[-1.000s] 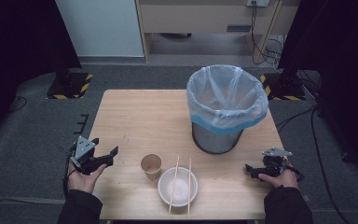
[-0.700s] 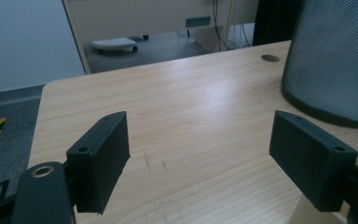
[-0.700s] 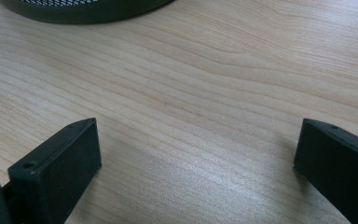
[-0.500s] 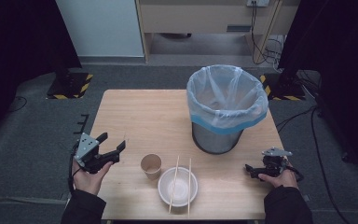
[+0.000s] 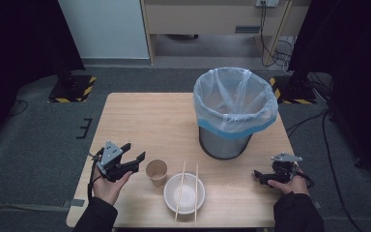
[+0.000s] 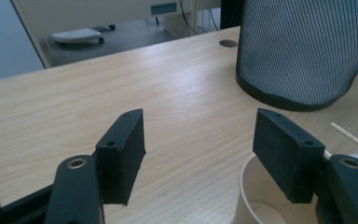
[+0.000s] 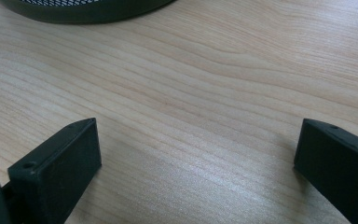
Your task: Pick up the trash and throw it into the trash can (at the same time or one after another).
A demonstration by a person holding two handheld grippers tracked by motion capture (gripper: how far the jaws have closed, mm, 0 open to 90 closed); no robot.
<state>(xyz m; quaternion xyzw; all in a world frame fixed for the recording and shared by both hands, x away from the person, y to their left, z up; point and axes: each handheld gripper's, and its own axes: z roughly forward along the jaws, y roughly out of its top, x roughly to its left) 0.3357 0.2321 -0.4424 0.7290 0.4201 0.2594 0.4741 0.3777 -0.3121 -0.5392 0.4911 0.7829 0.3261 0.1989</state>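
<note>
A: Fingers (image 6: 121,156) of the left gripper (image 5: 134,160) part-way apart, just been narrowing; one hangs over the rim of the small tan paper cup (image 5: 156,171), the other stands outside it. Pads not pressing yet.

B: So the step is the reach-in on the cup?

A: That's my reading. Cup upright near the front edge, just left of the white round bowl (image 5: 184,194) with two pale wooden chopsticks (image 5: 180,189) laid across it. Next move calls for setting the cup wall square between the pads, then closing gently: thin paper, likely to crush or tip.

B: Right gripper?

A: Right gripper (image 5: 259,175) low at the front right corner, fingers spread wide, nothing between them, bare wood beneath.

B: Destination?

A: Probably the grey mesh waste bin with the pale blue liner bag (image 5: 234,111), well behind the bowl.

B: Surroundings?

A: Light wood-grain tabletop (image 5: 145,121), grey carpet floor (image 5: 38,140), yellow-black hazard-striped stand bases (image 5: 72,89), cables by the far wall.
</note>
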